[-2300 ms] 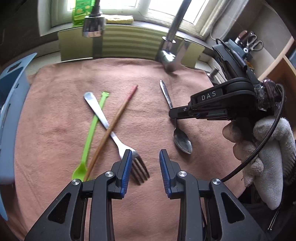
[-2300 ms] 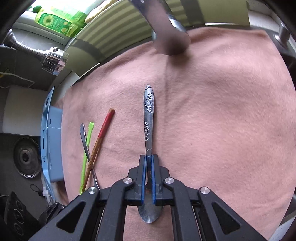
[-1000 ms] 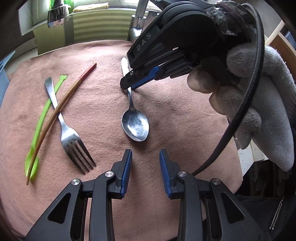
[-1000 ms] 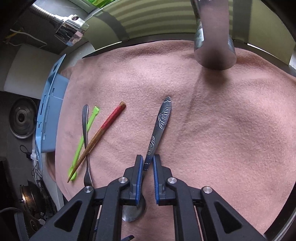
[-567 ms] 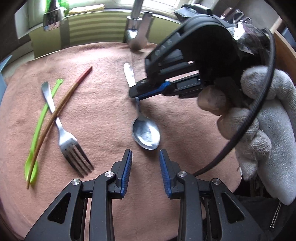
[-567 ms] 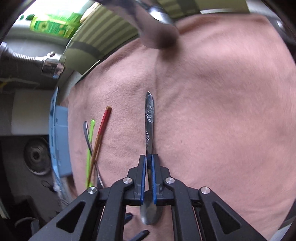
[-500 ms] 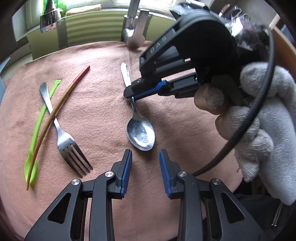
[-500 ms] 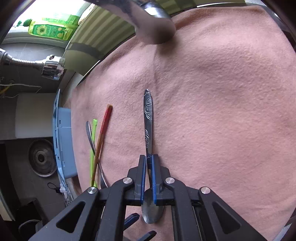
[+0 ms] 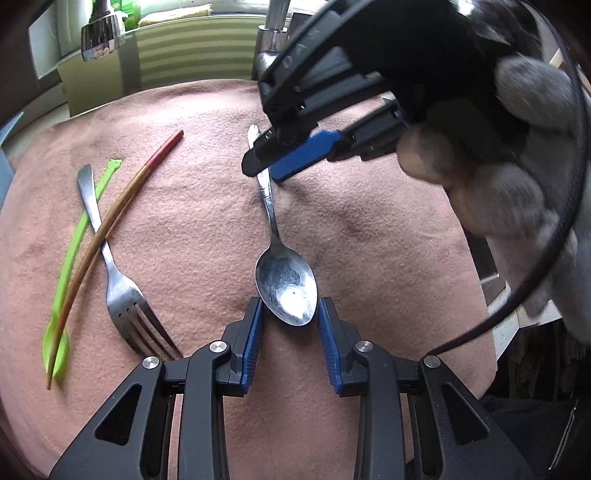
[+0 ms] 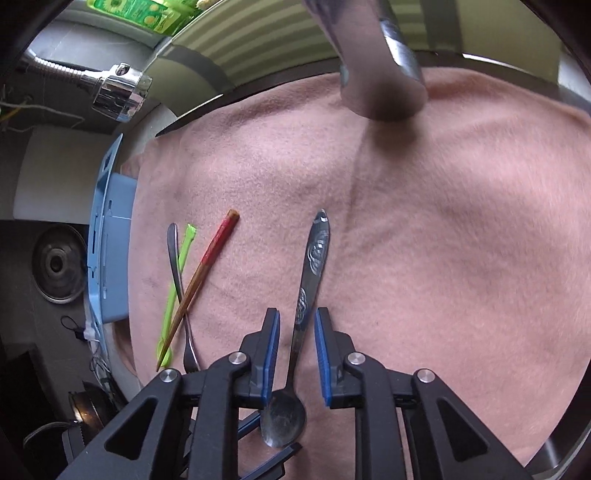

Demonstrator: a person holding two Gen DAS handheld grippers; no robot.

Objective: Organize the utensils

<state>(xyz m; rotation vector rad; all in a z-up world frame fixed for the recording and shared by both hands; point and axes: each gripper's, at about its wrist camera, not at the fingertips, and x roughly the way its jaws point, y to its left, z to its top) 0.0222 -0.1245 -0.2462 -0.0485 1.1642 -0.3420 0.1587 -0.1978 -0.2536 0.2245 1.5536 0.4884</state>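
Observation:
A metal spoon (image 9: 286, 283) lies on the pink cloth (image 9: 369, 229), bowl toward me. My left gripper (image 9: 290, 325) is open with its blue pads on either side of the spoon's bowl. My right gripper (image 10: 295, 345) is open above the spoon's handle (image 10: 312, 266); it also shows in the left wrist view (image 9: 280, 162), held by a gloved hand. A metal fork (image 9: 122, 291), a green plastic spoon (image 9: 70, 258) and a wooden chopstick (image 9: 110, 221) lie crossed at the left.
A chrome faucet spout (image 10: 384, 74) hangs over the cloth's far side. A sprayer head (image 10: 118, 92) and a blue plastic rack (image 10: 107, 243) stand to the left. A green bottle (image 10: 140, 11) sits on the windowsill.
My right gripper opened and let go of the spoon's handle; the spoon now lies on the cloth. My left gripper moved forward so its pads flank the spoon's bowl.

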